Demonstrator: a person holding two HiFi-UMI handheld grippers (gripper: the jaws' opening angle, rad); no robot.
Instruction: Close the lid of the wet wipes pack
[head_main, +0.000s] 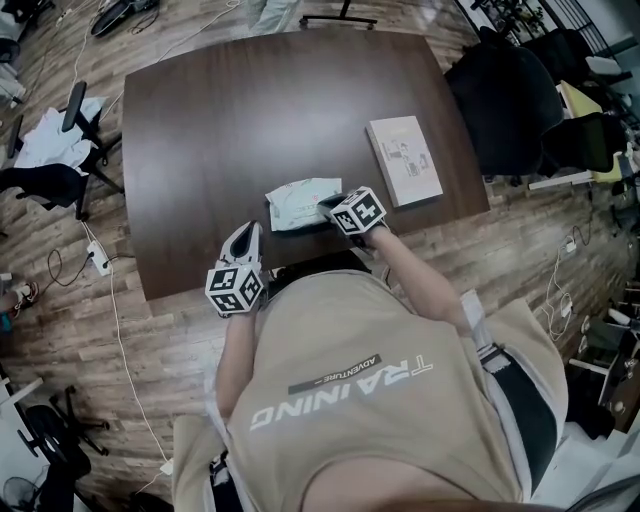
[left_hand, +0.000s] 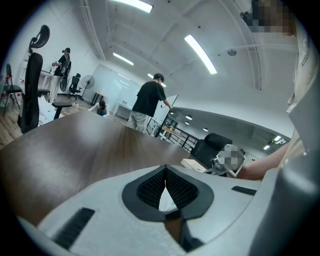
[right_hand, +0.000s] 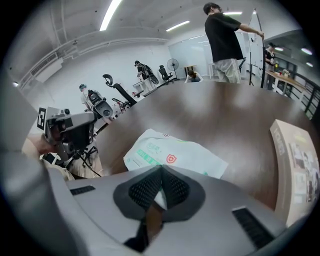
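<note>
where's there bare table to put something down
The far and left parts of the table are bare, from the wet wipes pack out to the edges. A narrower bare strip lies between the pack and the flat box. Crowded only at the near edge, where the right gripper sits by the pack.

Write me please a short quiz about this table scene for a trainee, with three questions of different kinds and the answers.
1. True or false: the right claw holds the wet wipes pack up in the air, off the table.
2. Which claw is nearer the pack? A) left claw B) right claw
3. Fill in: the left claw's jaws are ____ (apart / together).
Key: 1 false, the pack lies flat on the table; 2 B; 3 together.
</note>
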